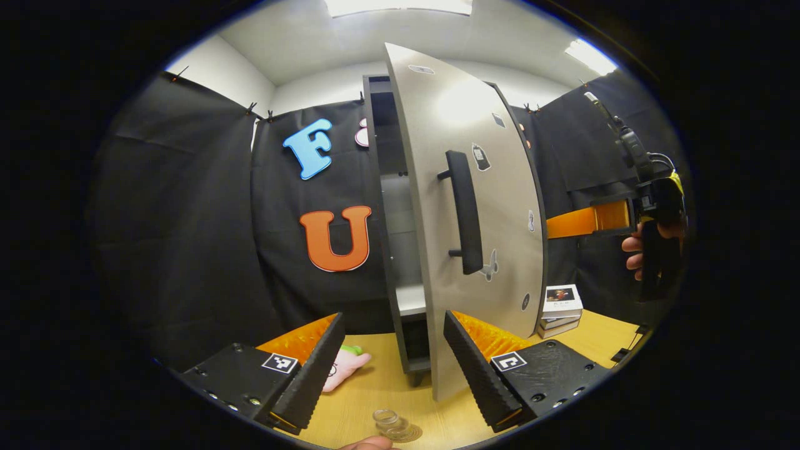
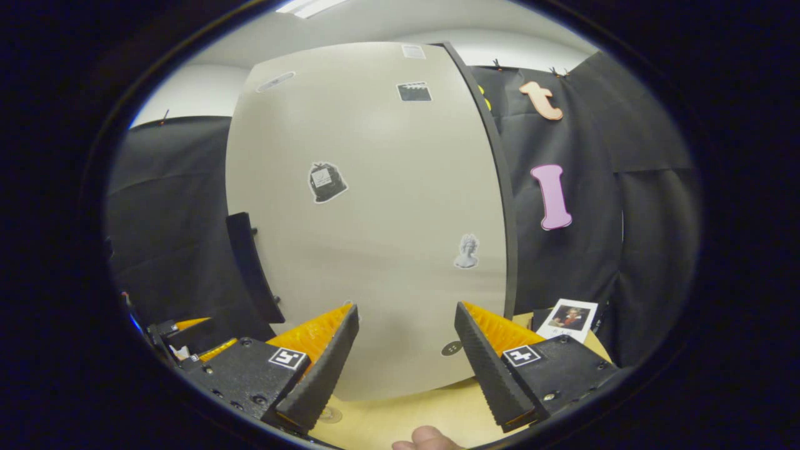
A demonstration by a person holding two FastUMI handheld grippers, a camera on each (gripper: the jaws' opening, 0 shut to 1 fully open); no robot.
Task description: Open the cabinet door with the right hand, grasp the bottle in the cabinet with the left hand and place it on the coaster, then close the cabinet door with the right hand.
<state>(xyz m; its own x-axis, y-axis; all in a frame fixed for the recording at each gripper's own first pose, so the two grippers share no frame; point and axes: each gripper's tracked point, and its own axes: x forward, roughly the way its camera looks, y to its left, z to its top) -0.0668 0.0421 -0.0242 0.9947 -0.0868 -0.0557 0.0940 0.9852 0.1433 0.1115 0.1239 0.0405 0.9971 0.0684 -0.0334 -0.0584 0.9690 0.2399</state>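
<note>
Two grippers, both with fingers spread and holding nothing. The left gripper [image 1: 394,356] faces the cabinet [image 1: 400,262], whose door [image 1: 475,206] stands partly ajar, black handle [image 1: 465,212] toward it. The right gripper [image 2: 406,350] hovers near the door's sticker-dotted face. A glass coaster [image 1: 395,425] lies on the wooden table [image 1: 450,425]; the bottle cannot be made out.

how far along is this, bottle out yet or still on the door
Looks late in the job. The cabinet door stands partly open, and a clear glass object, possibly the bottle, sits on the table near the left gripper, which is open and empty. The right gripper is open, facing the door's front. Left: pushing the door shut.
</note>
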